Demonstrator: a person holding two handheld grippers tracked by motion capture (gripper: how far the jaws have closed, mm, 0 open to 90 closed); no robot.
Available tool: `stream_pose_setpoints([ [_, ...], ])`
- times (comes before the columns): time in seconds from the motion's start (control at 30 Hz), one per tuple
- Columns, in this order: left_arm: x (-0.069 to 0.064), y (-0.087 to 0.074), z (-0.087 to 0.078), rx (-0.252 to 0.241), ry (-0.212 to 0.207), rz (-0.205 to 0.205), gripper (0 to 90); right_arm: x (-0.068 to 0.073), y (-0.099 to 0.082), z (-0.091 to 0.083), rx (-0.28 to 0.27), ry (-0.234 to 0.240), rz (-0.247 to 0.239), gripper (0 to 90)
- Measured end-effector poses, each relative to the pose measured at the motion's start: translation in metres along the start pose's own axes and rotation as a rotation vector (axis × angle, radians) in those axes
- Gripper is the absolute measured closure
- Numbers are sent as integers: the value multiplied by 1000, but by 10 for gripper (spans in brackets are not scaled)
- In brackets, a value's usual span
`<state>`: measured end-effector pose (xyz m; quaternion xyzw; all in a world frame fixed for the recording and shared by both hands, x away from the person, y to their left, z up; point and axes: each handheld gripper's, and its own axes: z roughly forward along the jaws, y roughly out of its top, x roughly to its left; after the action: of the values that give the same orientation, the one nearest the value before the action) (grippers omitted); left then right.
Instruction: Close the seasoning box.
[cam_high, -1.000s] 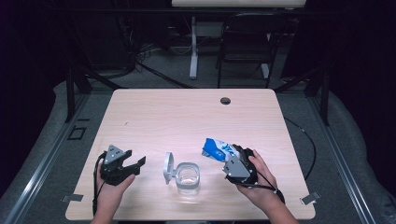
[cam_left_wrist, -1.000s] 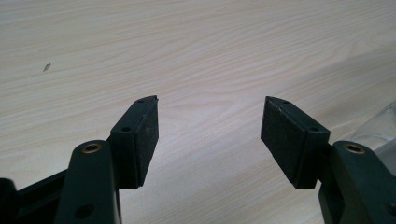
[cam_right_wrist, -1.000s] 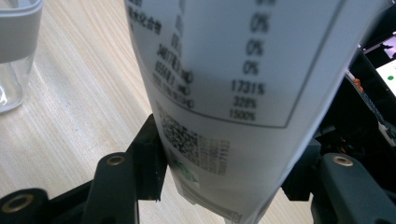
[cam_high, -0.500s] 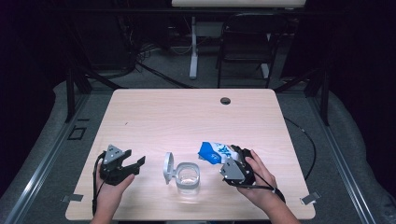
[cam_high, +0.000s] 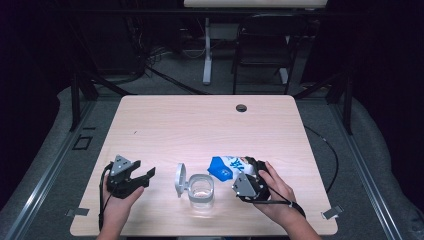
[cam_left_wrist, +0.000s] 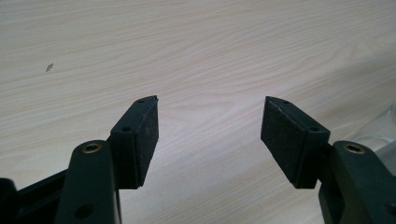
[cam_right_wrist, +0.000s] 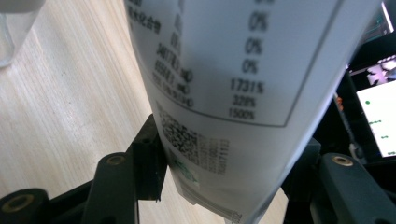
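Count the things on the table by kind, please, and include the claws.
Clear jars with open lid: 1
Blue and white pouches: 1
Claws: 2, left claw and right claw
Total: 4

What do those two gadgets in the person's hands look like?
Both grippers, left and right, are black with two flat jaws faced with dark pads, brass-coloured pivot screws, a grey three-cornered plate on top and a black cable trailing back.

High view above the near edge facing forward, gripper views close (jaw-level), all sharing the table (cam_high: 200, 125).
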<state>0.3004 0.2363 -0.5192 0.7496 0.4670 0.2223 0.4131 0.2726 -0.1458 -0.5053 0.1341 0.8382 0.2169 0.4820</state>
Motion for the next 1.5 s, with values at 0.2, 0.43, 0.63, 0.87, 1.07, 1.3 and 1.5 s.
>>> stream_pose_setpoints([
  [0.2,0,0,0,2,-1,-1,373,6,1,0,8,-5,-44,444],
  [0.43,0,-1,1,1,2,-5,373,12,1,1,21,-5,-69,444],
  [0.63,0,-1,0,-2,2,-6,373,16,1,3,11,0,-79,445],
  [0.87,-1,0,1,-3,0,-4,374,21,1,5,24,2,-108,446],
  [1.07,0,-1,1,-4,1,-9,373,24,1,7,33,-6,-129,446],
  [1.3,0,0,0,-7,3,-9,373,25,0,9,26,6,-134,446],
  [1.5,0,-1,0,-5,3,-9,373,22,2,6,54,3,-178,447],
])
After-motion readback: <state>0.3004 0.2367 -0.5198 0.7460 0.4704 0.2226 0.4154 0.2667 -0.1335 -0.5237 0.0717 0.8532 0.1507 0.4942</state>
